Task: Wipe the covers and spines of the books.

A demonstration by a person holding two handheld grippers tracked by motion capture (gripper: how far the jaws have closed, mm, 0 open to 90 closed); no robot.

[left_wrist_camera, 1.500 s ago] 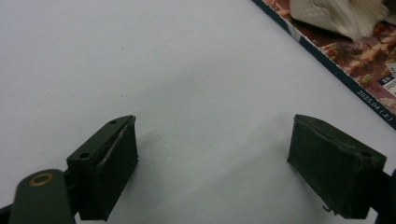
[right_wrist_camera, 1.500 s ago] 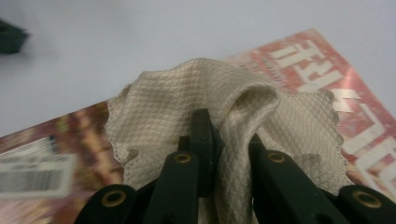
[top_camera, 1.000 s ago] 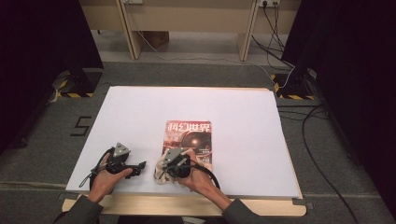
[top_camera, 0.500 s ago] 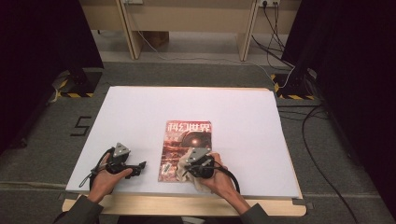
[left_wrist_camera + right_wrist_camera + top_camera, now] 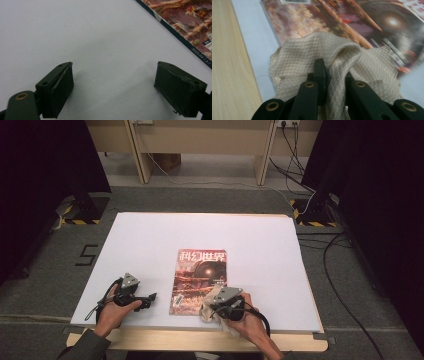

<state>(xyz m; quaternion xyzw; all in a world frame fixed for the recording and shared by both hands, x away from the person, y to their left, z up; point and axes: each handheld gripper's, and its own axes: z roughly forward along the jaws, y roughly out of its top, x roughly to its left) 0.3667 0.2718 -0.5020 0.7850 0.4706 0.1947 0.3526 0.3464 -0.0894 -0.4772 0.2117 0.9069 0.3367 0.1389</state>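
A magazine point(image 5: 200, 280) with a red and brown cover lies flat at the front middle of the white table point(image 5: 200, 235). My right gripper point(image 5: 209, 309) is shut on a cream waffle-weave cloth point(image 5: 317, 57), bunched at the magazine's near right corner point(image 5: 352, 27). In the right gripper view the cloth folds up between the black jaws and drapes over the cover. My left gripper point(image 5: 150, 298) rests on the table left of the magazine, its jaws wide apart over bare white surface point(image 5: 112, 75). The magazine's edge point(image 5: 185, 27) crosses the top right of the left gripper view.
The table's wooden front edge point(image 5: 200, 340) runs just below both hands. Cables point(image 5: 345, 285) trail over the grey floor at the right. Desk legs point(image 5: 140, 155) stand beyond the far side of the table.
My right gripper has slid rightward along the bottom of the magazine with the cloth in its jaws. My left gripper has stayed put.
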